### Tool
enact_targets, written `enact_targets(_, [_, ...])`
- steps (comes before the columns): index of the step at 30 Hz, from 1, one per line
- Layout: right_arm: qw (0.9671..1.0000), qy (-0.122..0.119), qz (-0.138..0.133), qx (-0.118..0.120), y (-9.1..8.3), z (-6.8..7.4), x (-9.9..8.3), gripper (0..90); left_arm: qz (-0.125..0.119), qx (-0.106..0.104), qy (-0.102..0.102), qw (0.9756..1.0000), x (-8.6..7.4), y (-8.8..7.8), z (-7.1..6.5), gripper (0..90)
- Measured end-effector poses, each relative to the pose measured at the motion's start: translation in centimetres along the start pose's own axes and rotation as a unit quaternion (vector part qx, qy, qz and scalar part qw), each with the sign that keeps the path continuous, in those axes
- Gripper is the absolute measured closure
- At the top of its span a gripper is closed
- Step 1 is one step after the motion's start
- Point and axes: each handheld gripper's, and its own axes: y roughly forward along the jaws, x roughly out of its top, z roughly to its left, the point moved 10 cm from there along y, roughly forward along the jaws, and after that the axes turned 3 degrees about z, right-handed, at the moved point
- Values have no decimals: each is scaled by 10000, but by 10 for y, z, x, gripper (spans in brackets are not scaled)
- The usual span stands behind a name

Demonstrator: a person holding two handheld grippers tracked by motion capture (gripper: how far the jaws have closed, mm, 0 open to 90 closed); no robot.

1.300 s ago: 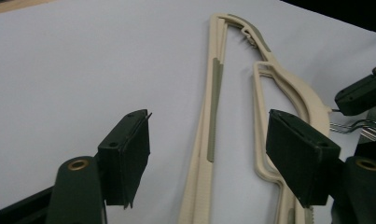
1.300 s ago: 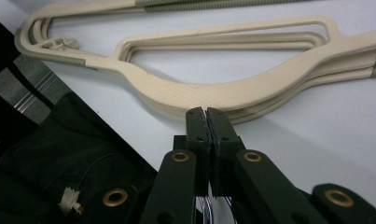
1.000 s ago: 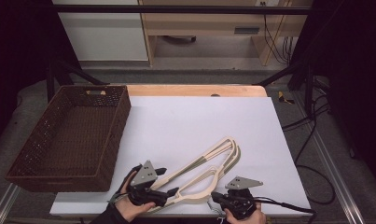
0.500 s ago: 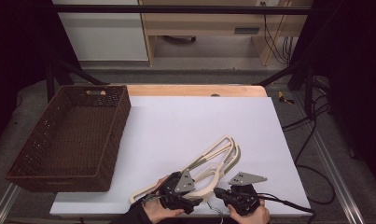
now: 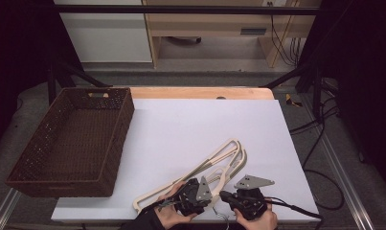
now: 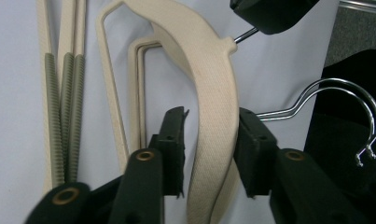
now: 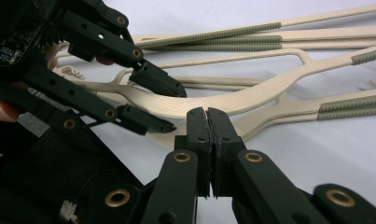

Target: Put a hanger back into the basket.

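Note:
Several cream plastic hangers (image 5: 214,163) lie stacked near the table's front edge. My left gripper (image 5: 209,186) straddles the curved shoulder of the top hanger (image 6: 213,84) just below its neck. Its jaws have just been closing. One pad (image 6: 251,144) touches the hanger, and a thin gap remains at the other pad (image 6: 174,144). My right gripper (image 7: 207,114) is shut at the neck of that hanger, where the metal hook stem (image 6: 246,35) runs into its tips. In the right gripper view the left gripper (image 7: 172,108) reaches in from the left.
A brown wicker basket (image 5: 119,124) stands at the table's left side. The white tabletop (image 5: 190,124) stretches behind the hangers. Chrome hooks (image 6: 349,100) of the lower hangers curl beside my left jaw. Cables (image 5: 296,208) trail off the right front corner.
My left hand has slid right along the hangers, from their left end to the neck beside the right gripper, and its jaws have narrowed around the top hanger. The right gripper has stayed put.

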Motion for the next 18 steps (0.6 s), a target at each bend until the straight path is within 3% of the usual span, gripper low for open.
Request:
enact_targets(3, [10000, 5, 56, -16, 0, 0, -1, 889, 22, 18, 25, 10000, 0, -1, 0, 710])
enact_targets(8, [9997, -95, -210, 103, -4, 1, 6, 827, -26, 173, 48, 9998, 3, -6, 0, 734])
enact_targets(9, [9987, -106, -452, 210, -13, 0, 14, 734, -64, 193, 32, 9998, 4, -11, 2, 738])
enact_targets(10, [9976, -105, -648, 216, -18, -2, 20, 695, -41, 204, 70, 9998, 3, -14, 5, 740])
enact_targets(12, [9937, -148, -1098, 189, -31, -9, 33, 590, -174, 189, -62, 9996, 5, -19, 7, 745])
enact_targets(13, [9937, -148, -1098, 189, -31, -9, 33, 590, -174, 189, -62, 9996, 5, -19, 7, 747])
enact_targets(14, [9878, -140, -1543, 122, -44, -19, 47, 492, -183, 226, -66, 9996, 4, -25, 11, 750])
enact_targets(18, [9800, -62, -1982, -157, -58, -46, 61, 330, -342, 257, -230, 9988, 5, -33, 17, 759])
